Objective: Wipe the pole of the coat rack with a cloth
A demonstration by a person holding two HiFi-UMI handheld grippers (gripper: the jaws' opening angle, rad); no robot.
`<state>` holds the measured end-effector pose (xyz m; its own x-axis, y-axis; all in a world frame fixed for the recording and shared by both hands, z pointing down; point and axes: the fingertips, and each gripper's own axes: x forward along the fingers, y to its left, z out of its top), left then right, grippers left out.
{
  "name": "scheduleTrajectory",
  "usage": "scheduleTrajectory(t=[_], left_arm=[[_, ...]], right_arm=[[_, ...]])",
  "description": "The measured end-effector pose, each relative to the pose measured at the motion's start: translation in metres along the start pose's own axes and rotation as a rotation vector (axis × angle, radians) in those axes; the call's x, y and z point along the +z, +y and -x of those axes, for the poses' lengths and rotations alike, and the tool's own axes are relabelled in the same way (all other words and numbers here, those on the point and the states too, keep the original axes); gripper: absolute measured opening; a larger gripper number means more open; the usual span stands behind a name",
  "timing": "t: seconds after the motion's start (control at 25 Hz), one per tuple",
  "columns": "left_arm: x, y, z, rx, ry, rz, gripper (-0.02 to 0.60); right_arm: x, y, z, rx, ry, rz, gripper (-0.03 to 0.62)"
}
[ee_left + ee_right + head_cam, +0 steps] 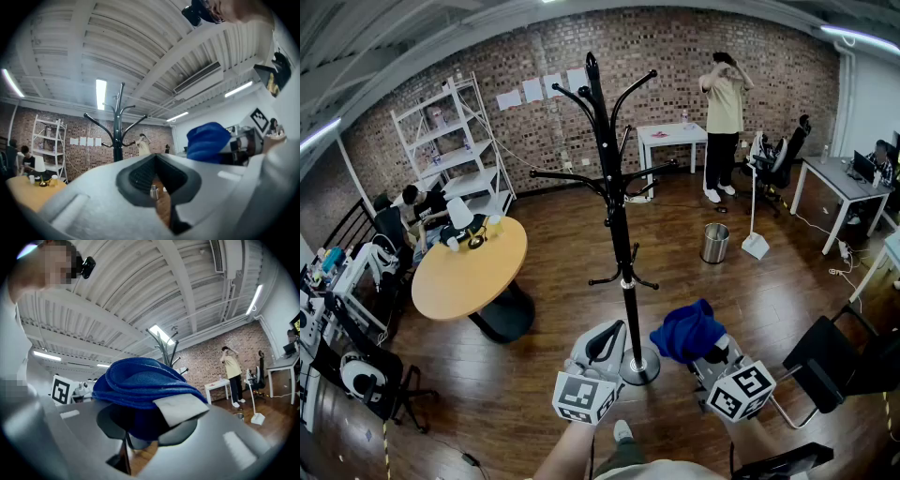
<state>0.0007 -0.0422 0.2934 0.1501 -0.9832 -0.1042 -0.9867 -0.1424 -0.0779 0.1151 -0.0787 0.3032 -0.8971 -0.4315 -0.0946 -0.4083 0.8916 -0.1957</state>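
Coat rack pole [623,272] centre frame, base between grippers. Right gripper [712,354] lower right, clamping blue cloth [686,330] just right of pole. Left gripper [607,336] lower centre, jaws together, empty. Round table [469,272] left; bin [714,243], person [724,103] upper right.

We see a red brick wall [675,56] behind a dark wooden floor [487,394]. A round wooden table [473,267] stands at the left, white shelving [459,131] against the wall, a small white table [672,136] farther back, a metal bin [714,243] near it. Long ceiling lights [101,93] glow among white beams [187,47].
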Motion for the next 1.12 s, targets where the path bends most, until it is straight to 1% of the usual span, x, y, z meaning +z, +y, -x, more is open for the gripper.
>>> scheduleTrajectory(t=[0.08,0.16,0.2,0.24,0.32,0.4,0.44,0.48,0.56,0.64,0.72,0.8,0.88,0.96,1.04,1.12], left_arm=[[0.024,0.038,-0.011,0.014,-0.043,-0.021,0.002],[0.044,0.075,-0.023,0.024,-0.074,-0.043,0.002],[0.052,0.093,-0.028,0.026,-0.086,-0.054,0.002],[0.057,0.108,-0.034,0.025,-0.096,-0.064,0.002],[0.062,0.133,-0.043,0.018,-0.116,-0.081,0.002],[0.06,0.152,-0.052,0.008,-0.128,-0.082,0.002],[0.059,0.159,-0.057,0.004,-0.129,-0.072,0.002],[0.058,0.164,-0.062,0.0,-0.128,-0.059,0.002],[0.055,0.169,-0.07,-0.012,-0.128,-0.044,0.002],[0.05,0.172,-0.077,-0.023,-0.127,-0.039,0.002],[0.045,0.175,-0.084,-0.027,-0.121,-0.032,0.002],[0.042,0.176,-0.091,-0.037,-0.111,-0.027,0.002],[0.041,0.173,-0.1,-0.056,-0.108,-0.032,0.002],[0.047,0.171,-0.109,-0.051,-0.112,-0.041,0.002],[0.054,0.172,-0.115,-0.026,-0.113,-0.049,0.002],[0.055,0.176,-0.116,-0.003,-0.115,-0.062,0.002]], right_arm=[[0.056,0.004,-0.066,0.086,-0.048,0.097,0.11],[0.122,0.008,-0.136,0.174,-0.088,0.176,0.11],[0.156,0.003,-0.171,0.187,-0.104,0.193,0.11],[0.188,-0.009,-0.205,0.17,-0.113,0.197,0.11],[0.244,-0.029,-0.264,0.122,-0.098,0.203,0.11],[0.281,-0.043,-0.311,0.094,-0.056,0.187,0.11],[0.291,-0.05,-0.329,0.075,-0.031,0.164,0.11],[0.294,-0.056,-0.342,0.055,-0.005,0.142,0.11],[0.281,-0.064,-0.356,0.021,0.049,0.117,0.108],[0.247,-0.073,-0.358,-0.033,0.11,0.115,0.107],[0.204,-0.079,-0.357,-0.077,0.167,0.102,0.107],[0.161,-0.08,-0.356,-0.095,0.215,0.094,0.107],[0.13,-0.085,-0.358,-0.115,0.231,0.102,0.109],[0.114,-0.087,-0.362,-0.104,0.204,0.11,0.109],[0.118,-0.077,-0.354,-0.072,0.125,0.139,0.109],[0.13,-0.053,-0.33,-0.044,0.019,0.238,0.109]])
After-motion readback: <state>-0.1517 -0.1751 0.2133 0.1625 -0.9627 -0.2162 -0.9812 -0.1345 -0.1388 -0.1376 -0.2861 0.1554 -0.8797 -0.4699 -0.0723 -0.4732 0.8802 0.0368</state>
